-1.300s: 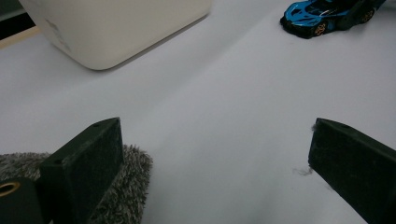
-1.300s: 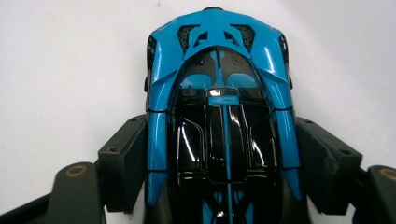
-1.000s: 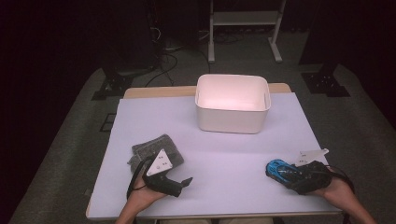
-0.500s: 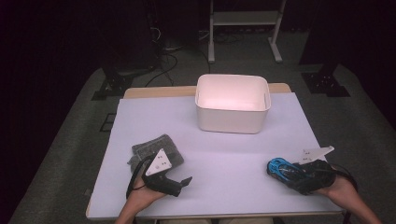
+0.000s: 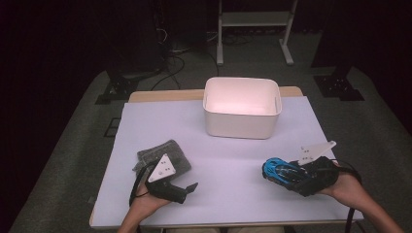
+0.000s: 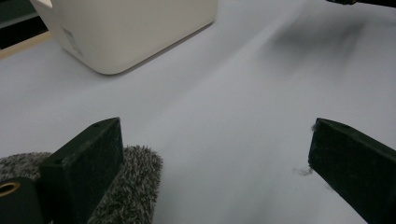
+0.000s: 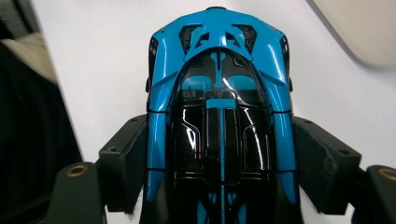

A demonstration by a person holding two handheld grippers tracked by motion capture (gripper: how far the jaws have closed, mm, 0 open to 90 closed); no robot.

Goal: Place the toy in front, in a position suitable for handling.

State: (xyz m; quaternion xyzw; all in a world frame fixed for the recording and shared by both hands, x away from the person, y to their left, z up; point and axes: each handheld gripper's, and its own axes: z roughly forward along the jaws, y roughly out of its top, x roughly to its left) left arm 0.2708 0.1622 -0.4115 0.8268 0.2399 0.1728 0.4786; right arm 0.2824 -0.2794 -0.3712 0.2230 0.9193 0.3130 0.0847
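1. The pale lavender worktop (image 5: pixel 218 145) carries an empty white rectangular plastic bin (image 5: pixel 241 108).
2. A grey fuzzy cloth (image 5: pixel 158 156) lies untouched beside the spread left claw (image 5: pixel 187 190).
3. The right claw (image 7: pixel 219 158) pinches a glossy blue-and-black toy car (image 7: pixel 219 93), not yet binned.

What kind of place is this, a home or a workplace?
Probably a lab or recording studio: dark surroundings, cables on the floor, a metal stand behind the table, and a person working with two handheld grippers.
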